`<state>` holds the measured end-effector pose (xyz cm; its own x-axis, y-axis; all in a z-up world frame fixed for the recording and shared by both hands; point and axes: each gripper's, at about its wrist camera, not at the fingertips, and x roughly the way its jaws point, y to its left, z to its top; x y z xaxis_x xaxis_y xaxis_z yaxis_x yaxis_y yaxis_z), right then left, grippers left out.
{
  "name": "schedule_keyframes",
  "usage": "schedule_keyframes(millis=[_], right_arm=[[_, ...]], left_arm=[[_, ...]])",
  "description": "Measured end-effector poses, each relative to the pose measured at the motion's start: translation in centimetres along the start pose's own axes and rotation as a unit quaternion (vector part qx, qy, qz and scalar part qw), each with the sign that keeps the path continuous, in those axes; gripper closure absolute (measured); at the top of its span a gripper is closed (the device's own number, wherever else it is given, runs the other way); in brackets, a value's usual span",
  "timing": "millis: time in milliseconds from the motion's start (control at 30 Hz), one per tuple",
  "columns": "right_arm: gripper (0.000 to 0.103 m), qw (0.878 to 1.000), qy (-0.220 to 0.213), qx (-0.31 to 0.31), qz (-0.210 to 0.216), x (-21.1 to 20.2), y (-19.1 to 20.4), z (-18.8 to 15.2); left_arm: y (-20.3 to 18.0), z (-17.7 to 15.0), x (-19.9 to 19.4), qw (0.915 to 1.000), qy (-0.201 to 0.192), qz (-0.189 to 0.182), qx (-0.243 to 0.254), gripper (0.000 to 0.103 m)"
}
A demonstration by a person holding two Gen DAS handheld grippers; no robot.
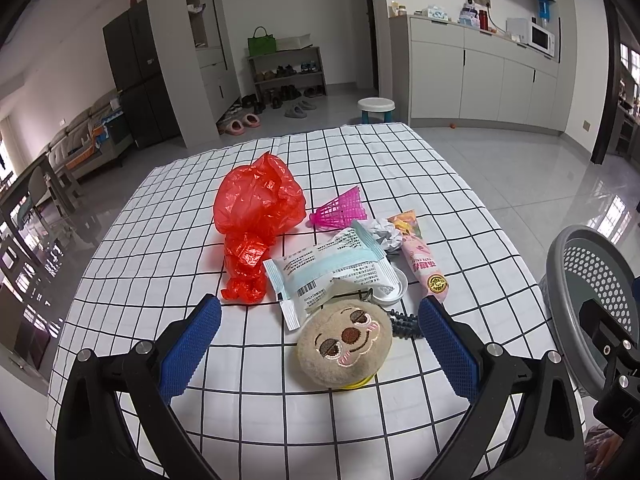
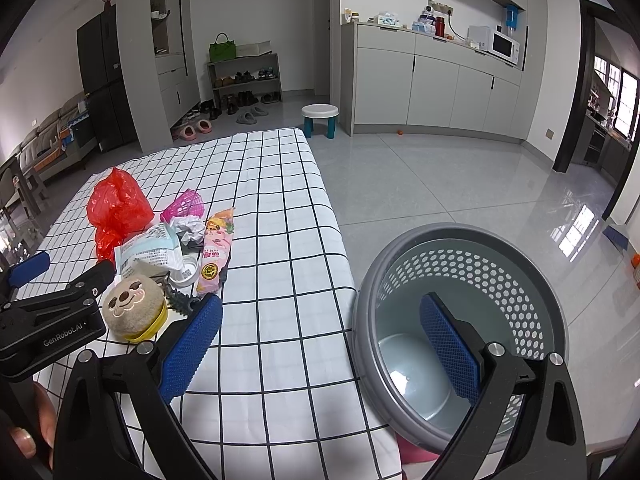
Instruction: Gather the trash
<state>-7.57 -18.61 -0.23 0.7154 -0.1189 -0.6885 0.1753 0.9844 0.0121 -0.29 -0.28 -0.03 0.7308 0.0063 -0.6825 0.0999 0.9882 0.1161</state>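
Left wrist view: the left tool, fingers spread apart and empty, has the trash pile, a blue-white wrapper included, at twelve o'clock.

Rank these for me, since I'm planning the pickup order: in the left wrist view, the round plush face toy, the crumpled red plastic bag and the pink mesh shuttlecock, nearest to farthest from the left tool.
1. Round plush face toy, between the fingers.
2. Crumpled red plastic bag, left, mid-table.
3. Pink mesh shuttlecock, farther back, centre-right.

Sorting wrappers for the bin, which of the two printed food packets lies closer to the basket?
The pink packet with the gold seal; it lies on the side towards the grey basket, while the white-and-blue packet sits beside the red bag.
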Motion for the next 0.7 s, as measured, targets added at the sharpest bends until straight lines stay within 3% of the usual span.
schedule_keyframes(millis=[700], right_arm=[[0.009,1.000,0.001,0.001,0.002,0.09,0.00,-0.05]], left_arm=[[-0.02,0.00,-0.01,1.0000,0.001,0.000,0.000,0.006]])
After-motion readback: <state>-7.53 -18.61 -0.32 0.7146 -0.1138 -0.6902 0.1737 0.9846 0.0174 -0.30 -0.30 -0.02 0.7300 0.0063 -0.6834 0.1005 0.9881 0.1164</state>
